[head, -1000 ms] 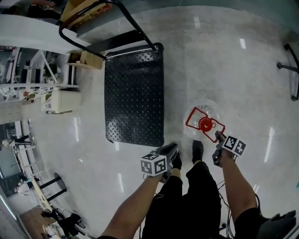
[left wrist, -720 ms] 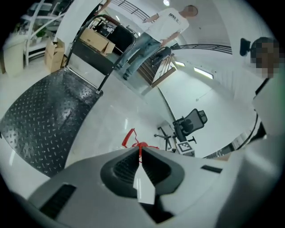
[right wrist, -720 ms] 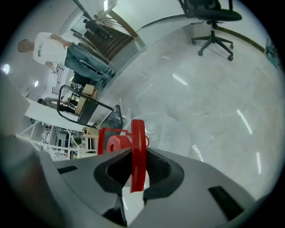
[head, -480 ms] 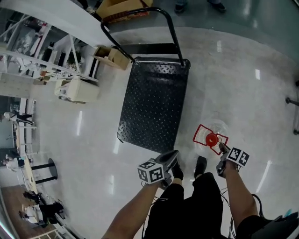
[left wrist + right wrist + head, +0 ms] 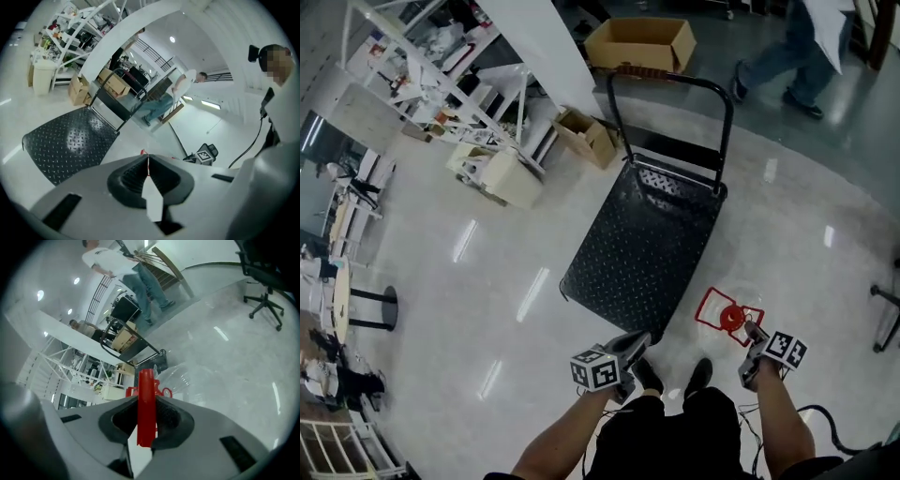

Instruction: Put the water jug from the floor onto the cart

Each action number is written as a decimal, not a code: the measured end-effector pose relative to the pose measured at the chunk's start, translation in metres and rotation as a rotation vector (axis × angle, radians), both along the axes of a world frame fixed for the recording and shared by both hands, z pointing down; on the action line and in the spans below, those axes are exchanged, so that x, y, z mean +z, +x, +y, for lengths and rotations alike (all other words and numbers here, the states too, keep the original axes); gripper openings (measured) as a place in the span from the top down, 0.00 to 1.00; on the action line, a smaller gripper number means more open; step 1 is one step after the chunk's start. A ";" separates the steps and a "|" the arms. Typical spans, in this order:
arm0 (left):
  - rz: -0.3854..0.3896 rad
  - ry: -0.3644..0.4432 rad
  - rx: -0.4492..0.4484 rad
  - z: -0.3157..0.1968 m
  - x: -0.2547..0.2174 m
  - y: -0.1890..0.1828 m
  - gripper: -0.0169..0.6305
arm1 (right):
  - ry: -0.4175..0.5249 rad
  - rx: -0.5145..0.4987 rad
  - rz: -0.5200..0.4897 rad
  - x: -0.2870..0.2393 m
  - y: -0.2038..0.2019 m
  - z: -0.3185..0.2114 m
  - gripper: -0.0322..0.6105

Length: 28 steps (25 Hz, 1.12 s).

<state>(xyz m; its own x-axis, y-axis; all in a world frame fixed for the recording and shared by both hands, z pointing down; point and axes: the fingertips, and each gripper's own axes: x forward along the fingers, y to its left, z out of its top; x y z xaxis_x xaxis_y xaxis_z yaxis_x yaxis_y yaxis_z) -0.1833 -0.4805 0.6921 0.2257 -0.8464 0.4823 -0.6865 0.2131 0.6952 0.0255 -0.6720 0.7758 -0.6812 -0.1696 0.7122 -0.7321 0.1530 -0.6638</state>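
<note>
**Jug gripped, not yet on the cart**

Nearest the person, the right gripper (image 5: 752,336) has its jaws clamped on the red handle (image 5: 145,404) of the water jug (image 5: 728,316). In the right gripper view the jug's clear body hangs just beyond the jaws. It looks to be carried off the floor (image 5: 487,281), though no view shows its base, so that is a judgement. The left gripper (image 5: 633,345) has its jaws closed together with nothing held between them, and it takes no part in the carry.

The jug sits just beside the near corner of the cart (image 5: 642,248), not over it. The cart's black studded deck (image 5: 65,140) is bare, so the pick-up seems done. Carrying the jug across and setting it down remain.

Farther off are the cart's push bar (image 5: 675,84), a cardboard box (image 5: 639,42) and a person (image 5: 792,42) walking past.
</note>
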 end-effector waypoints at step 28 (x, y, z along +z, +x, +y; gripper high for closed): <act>-0.250 0.083 -0.395 0.147 -0.077 -0.262 0.97 | -0.017 -0.569 -0.173 -0.075 -0.438 0.158 0.84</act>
